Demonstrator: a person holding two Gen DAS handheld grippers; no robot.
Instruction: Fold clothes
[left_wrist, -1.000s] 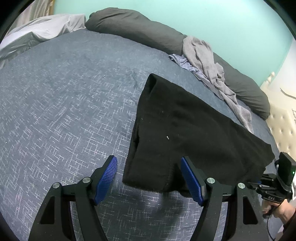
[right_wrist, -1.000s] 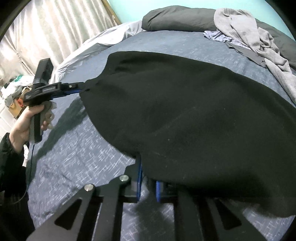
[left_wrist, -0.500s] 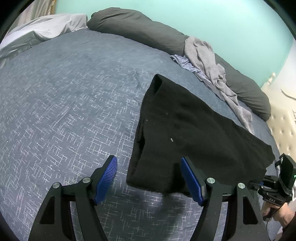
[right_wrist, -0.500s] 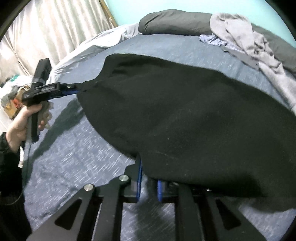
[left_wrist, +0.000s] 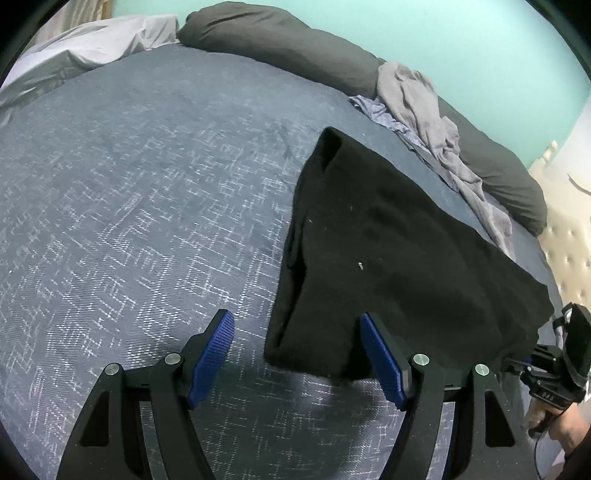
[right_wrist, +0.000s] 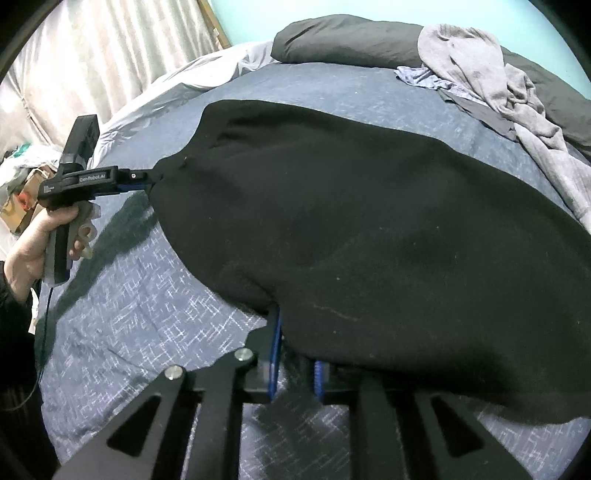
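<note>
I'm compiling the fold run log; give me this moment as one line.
stage: mid-fold | left gripper: jaws open at black garment corner | right gripper: jaws shut on its edge | surface: bed

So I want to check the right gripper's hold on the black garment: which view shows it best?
The right wrist view: the right gripper has its blue pads nearly together, pinching the edge of the black garment. The left wrist view shows only that gripper's body at the garment's far corner, pads hidden.
</note>
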